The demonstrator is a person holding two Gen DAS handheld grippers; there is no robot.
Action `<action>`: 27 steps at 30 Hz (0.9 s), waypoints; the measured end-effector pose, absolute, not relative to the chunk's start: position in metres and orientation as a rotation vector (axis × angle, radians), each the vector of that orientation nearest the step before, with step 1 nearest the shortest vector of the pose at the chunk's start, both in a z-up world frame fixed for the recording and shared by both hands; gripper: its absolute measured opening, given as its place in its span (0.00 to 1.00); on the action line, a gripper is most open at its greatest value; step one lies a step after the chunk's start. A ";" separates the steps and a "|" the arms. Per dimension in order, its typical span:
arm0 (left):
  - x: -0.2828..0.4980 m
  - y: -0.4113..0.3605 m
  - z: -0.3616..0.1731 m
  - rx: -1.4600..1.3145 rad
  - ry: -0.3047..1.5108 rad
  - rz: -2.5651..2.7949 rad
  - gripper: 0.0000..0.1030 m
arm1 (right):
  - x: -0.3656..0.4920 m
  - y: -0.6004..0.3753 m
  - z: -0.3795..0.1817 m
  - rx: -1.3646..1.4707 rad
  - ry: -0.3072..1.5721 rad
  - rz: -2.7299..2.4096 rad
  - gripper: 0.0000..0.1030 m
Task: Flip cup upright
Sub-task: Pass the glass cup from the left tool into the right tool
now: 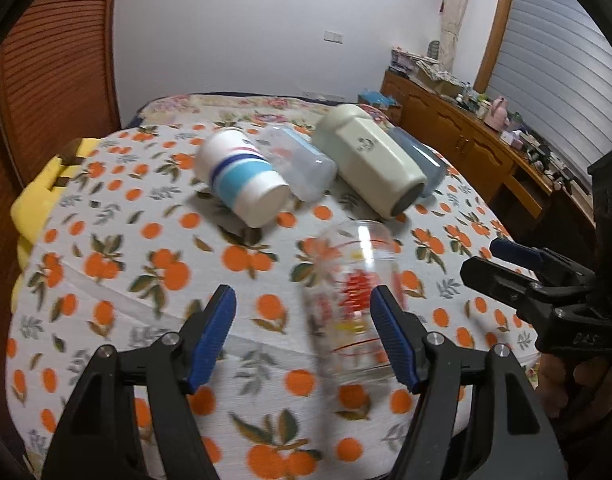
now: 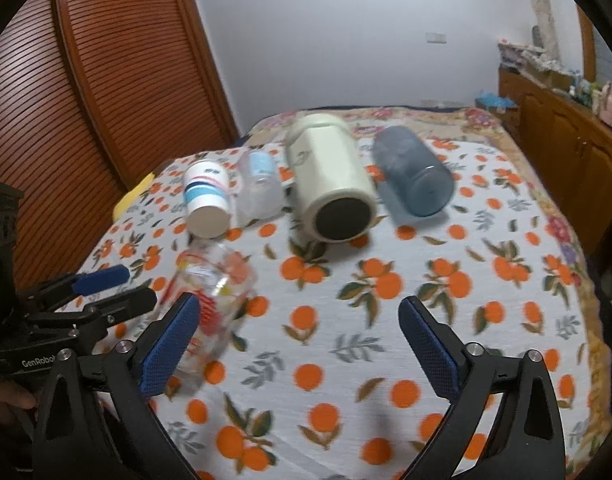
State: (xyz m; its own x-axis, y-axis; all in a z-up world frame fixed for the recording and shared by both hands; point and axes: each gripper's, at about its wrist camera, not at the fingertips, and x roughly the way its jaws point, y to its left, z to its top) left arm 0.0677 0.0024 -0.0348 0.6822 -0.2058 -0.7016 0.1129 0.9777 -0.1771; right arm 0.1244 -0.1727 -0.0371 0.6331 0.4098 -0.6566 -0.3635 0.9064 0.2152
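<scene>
A clear glass cup with red and yellow print (image 1: 352, 300) stands on the orange-patterned cloth, blurred by motion; it also shows in the right wrist view (image 2: 210, 300). My left gripper (image 1: 304, 336) is open, and the glass is by its right finger (image 1: 394, 344), not held. My right gripper (image 2: 298, 344) is open and empty, with the glass by its left finger (image 2: 168, 352). Behind lie several cups on their sides: a white cup with blue stripes (image 1: 242, 178), a clear plastic cup (image 1: 302, 168), a cream mug (image 1: 370, 164) and a blue-grey cup (image 1: 422, 162).
The cloth-covered table (image 1: 106, 280) drops off at the left, beside a yellow cushion (image 1: 30, 208) and a slatted wooden door (image 1: 46, 80). A cluttered wooden cabinet (image 1: 466, 132) runs along the right. My right gripper shows in the left wrist view (image 1: 506, 264).
</scene>
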 end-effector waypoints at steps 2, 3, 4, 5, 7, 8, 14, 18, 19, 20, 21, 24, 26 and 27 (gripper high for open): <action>0.066 0.011 -0.034 -0.115 0.790 -0.154 0.68 | 0.127 -0.163 -0.038 0.065 0.780 0.464 0.94; 0.065 0.015 -0.034 -0.114 0.787 -0.148 0.68 | 0.129 -0.157 -0.038 0.062 0.786 0.471 0.94; 0.064 0.020 -0.034 -0.116 0.782 -0.142 0.68 | 0.130 -0.153 -0.038 0.061 0.790 0.475 0.93; 0.063 0.024 -0.034 -0.116 0.776 -0.133 0.68 | 0.132 -0.147 -0.039 0.062 0.798 0.484 0.91; 0.061 0.030 -0.033 -0.110 0.762 -0.110 0.68 | 0.136 -0.137 -0.041 0.066 0.819 0.500 0.89; 0.060 0.033 -0.033 -0.102 0.754 -0.094 0.68 | 0.138 -0.132 -0.042 0.065 0.831 0.505 0.87; 0.057 0.049 -0.034 -0.105 0.699 -0.041 0.70 | 0.148 -0.107 -0.054 0.032 0.901 0.508 0.77; 0.056 0.052 -0.034 -0.094 0.665 -0.017 0.70 | 0.156 -0.102 -0.059 0.016 0.939 0.472 0.75; 0.056 0.052 -0.034 -0.093 0.663 -0.015 0.70 | 0.158 -0.102 -0.061 0.011 0.951 0.465 0.75; 0.056 0.052 -0.034 -0.094 0.661 -0.014 0.70 | 0.161 -0.101 -0.063 0.008 0.963 0.459 0.74; 0.056 0.052 -0.034 -0.094 0.660 -0.016 0.70 | 0.164 -0.102 -0.067 0.021 0.979 0.463 0.73; 0.055 0.051 -0.034 -0.087 0.653 -0.015 0.70 | 0.168 -0.101 -0.069 0.028 1.003 0.465 0.73; 0.055 0.050 -0.033 -0.085 0.652 -0.014 0.71 | 0.168 -0.099 -0.069 0.015 1.011 0.463 0.73; 0.054 0.050 -0.033 -0.088 0.652 -0.015 0.71 | 0.169 -0.099 -0.070 0.013 1.018 0.464 0.73</action>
State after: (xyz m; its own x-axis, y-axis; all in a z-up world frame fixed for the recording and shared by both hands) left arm 0.0544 0.0505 -0.0332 0.7949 -0.0418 -0.6052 -0.0132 0.9962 -0.0862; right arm 0.1693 -0.0987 -0.0703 0.4366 0.3790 -0.8159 -0.3667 0.9031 0.2233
